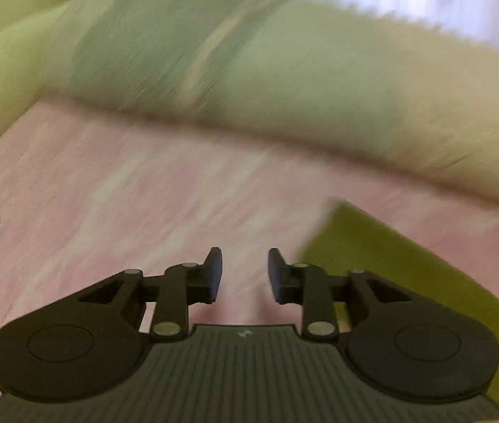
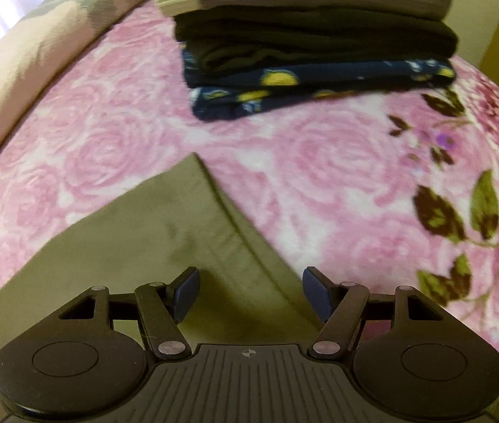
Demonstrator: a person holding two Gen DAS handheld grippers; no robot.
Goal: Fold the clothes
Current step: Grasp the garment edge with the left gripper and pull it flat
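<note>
The right gripper [image 2: 251, 292] has its jaws well apart, the blue-padded fingertips [image 2: 189, 290] clamping nothing; they hang just over an olive-green garment [image 2: 165, 246], and whether the pads touch the cloth cannot be told. That garment is smooth, matte woven fabric lying flat, its shape a broad wedge with a stitched hem running from a pointed corner near the centre of the right wrist view down toward 5 o'clock, passing between the two fingers. It lies on a plush pink blanket [image 2: 320, 162] printed with roses, with dark leaves and deeper red blooms toward 3 o'clock. At 12 o'clock, well apart from the gripper, stands a stack of folded clothes [image 2: 316, 49]: a navy piece with yellow prints at the bottom, black pieces above it, and a grey ribbed one on top. A pale, soft roll of bedding [image 2: 38, 60] curves along 10 o'clock. The left gripper [image 1: 245, 275] also has its jaws apart, though by a narrower gap, and grips nothing; its view is heavily blurred. Beneath its fingers is the pink blanket [image 1: 143, 211], and a corner of the olive-green garment [image 1: 390, 264] lies just beside its right-hand finger, spreading toward 4 o'clock. The greenish bedding roll [image 1: 249, 70] crosses that view from 9 to 3 o'clock.
</note>
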